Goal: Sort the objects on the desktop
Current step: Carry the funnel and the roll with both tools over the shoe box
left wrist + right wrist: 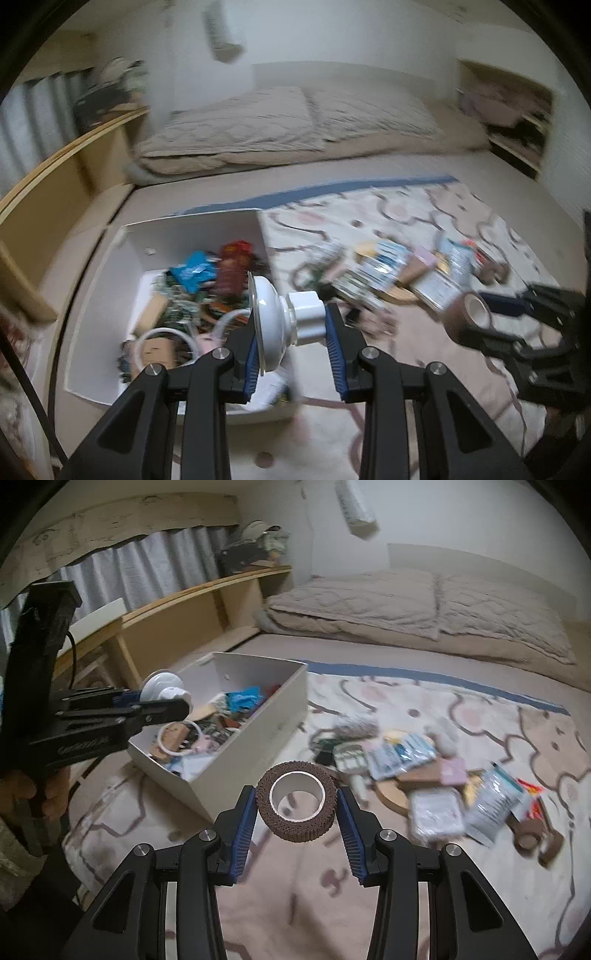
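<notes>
1. Bedroom floor is my work surface: a patterned rug (424,709) with a folded quilt (406,602) at its far side and a low wooden shelf (207,602) along the left wall.
2. I have both grippers loaded. My left gripper (291,328) is clamped on a white knob-shaped fitting (284,317), and it hangs over the near right corner of the white box (192,229).
3. My right gripper (295,805) is closed on a brown tape roll (297,801), held in the air above the rug, just outside the box's near right wall.
4. Progress, as I judge it: roughly midway. The box already holds a fair heap: a blue packet (194,273), a red packet (234,267), a white ring (180,738) and other bits I cannot name.
5. Still to go is the loose pile (424,771) on the rug to the right of the box: plastic sachets, a pink card, a round wooden piece. The left view is motion-blurred, so I may be miscounting what remains.
6. Room to move: the box top is open, and the left gripper is already over it, so the fitting looks like a straight drop.
7. For the tape roll I'd have to clear the box's near wall (240,760), and the two grippers are close there, so I'd release one before bringing the other in.
8. Bare rug in the foreground gives free space to back out.
</notes>
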{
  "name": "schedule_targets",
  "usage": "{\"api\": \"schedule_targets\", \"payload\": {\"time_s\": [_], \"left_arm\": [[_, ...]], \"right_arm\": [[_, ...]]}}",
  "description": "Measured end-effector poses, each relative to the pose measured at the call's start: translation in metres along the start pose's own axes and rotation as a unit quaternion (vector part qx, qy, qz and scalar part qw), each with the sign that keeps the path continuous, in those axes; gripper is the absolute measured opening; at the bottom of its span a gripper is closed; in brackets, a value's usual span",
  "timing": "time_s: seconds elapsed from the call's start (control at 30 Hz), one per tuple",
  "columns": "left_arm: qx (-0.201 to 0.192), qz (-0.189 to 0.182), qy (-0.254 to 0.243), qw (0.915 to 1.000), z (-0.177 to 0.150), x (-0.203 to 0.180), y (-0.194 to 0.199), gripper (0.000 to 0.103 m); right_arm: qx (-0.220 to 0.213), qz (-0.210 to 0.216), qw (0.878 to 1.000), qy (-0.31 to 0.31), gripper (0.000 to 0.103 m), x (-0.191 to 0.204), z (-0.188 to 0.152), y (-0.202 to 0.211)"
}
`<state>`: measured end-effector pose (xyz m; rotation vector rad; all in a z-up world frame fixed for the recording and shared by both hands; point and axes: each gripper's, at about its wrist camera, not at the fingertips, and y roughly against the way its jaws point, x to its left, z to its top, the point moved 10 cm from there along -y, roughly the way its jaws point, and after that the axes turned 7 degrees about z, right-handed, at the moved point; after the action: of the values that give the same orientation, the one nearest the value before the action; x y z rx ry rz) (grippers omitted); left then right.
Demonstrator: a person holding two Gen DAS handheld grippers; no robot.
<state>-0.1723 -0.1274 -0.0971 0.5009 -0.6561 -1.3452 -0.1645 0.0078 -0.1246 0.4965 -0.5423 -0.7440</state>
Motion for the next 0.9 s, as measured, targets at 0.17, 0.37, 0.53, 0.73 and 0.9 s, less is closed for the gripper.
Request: {"api": "schedule_targets", "payload": {"time_s": [0.17,0.37,0.53,0.73,0.9], "left_arm": [[0.016,0.028,0.063,0.9975,0.003,0.05,-0.017,0.031],[0.045,0.057,0.125,0.9895,-0.005,0.1,-0.042,0.031],[0.069,0.076,0.155,0.9825,-0.016,0.13,-0.064,0.031],[0.112,0.095,0.155,0.9769,-0.025,0.147,-0.095,0.031],[0.137,0.077,0.176,0.9718,-0.024,0.147,-0.11,0.031]], "right_arm": [[0.0,0.036,0.999,0.009,0.045,0.022,0.013,-0.02],[0.011,0.063,0.998,0.025,0.045,0.043,0.023,-0.043],[0.015,0.082,0.996,0.021,0.045,0.055,0.032,-0.059],[0.019,0.099,0.994,0.027,0.045,0.069,0.023,-0.07],[0.027,0.109,0.993,0.023,0.045,0.069,0.014,-0.073]]}}
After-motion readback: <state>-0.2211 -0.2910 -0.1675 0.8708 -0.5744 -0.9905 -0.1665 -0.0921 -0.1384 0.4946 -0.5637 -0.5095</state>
